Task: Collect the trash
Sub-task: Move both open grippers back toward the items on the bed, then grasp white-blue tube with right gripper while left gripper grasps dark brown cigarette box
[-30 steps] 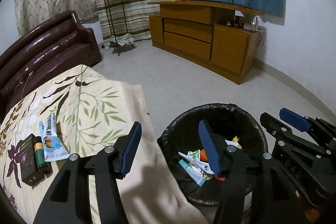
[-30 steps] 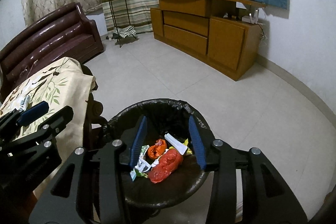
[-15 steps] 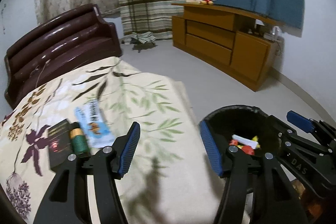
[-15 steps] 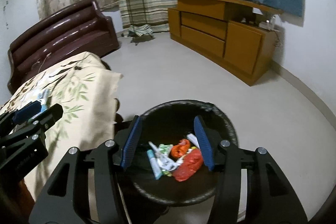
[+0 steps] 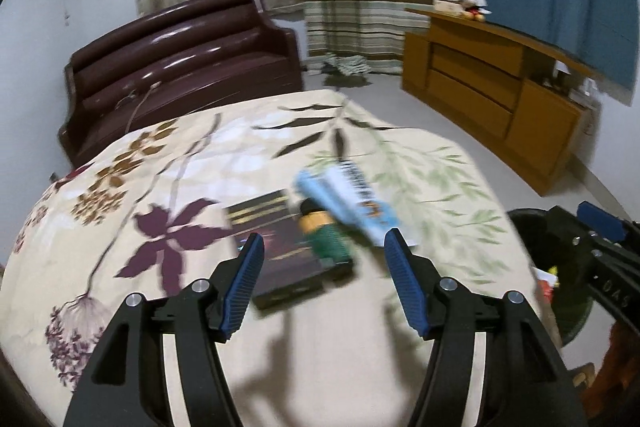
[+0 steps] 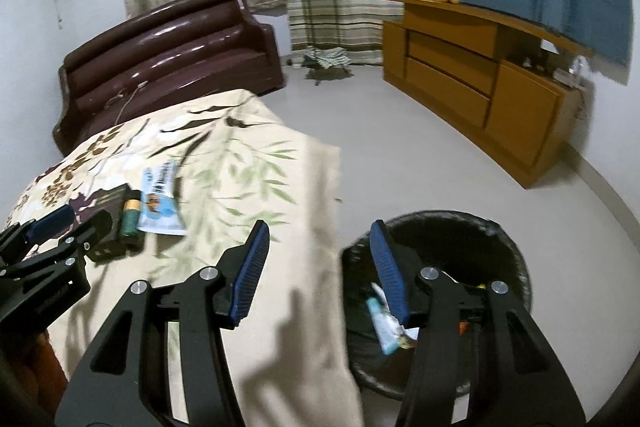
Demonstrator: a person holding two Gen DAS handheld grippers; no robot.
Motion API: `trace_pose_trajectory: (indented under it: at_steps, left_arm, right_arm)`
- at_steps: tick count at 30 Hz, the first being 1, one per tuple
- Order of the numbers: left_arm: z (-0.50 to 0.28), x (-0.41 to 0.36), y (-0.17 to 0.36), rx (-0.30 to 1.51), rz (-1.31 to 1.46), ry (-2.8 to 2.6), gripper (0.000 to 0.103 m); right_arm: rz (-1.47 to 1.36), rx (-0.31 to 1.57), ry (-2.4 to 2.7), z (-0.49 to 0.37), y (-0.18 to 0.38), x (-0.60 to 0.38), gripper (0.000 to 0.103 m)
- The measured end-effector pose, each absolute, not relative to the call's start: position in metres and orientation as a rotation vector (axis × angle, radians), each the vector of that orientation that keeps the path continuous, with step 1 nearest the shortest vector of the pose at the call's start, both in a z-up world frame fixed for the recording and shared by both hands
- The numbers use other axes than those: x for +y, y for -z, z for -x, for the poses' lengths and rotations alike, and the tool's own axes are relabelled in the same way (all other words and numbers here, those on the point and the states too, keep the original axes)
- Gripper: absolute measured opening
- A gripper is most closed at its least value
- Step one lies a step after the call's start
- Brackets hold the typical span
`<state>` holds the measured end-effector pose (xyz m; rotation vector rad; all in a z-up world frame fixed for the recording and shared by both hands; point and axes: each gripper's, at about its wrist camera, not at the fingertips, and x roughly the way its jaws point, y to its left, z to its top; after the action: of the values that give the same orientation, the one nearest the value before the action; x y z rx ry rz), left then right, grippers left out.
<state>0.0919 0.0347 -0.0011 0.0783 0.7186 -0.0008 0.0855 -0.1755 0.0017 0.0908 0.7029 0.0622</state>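
1. Both tongs hang empty: left gripper has just been opening, jaws apart with nothing between them; right gripper has been opening too, jaws apart and bare.
2. Left gripper aims at trash on the floral cloth: a green tube at its 12 o'clock, a dark box at 11, a pale blue wrapper at 1, presumably the next pick.
3. Black bin sits at the right gripper's 3 o'clock, just beside the cloth's edge, likely so drops are short; litter already lies inside.
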Motion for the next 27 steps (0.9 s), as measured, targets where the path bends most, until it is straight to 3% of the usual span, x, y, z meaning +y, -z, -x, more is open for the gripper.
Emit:
trace_pose_trajectory:
  at_steps: [14, 27]
  left_arm:
    - [-0.092, 0.12, 0.007, 0.74, -0.001, -0.152, 0.063]
    - [-0.095, 0.147, 0.016, 0.765, 0.048, -0.17, 0.063]
  right_arm:
    - [-0.032, 0.719, -0.215, -0.117, -0.012, -0.097, 0.051]
    - [0.044, 0.761, -0.25, -0.147, 0.0, -0.049, 0.051]
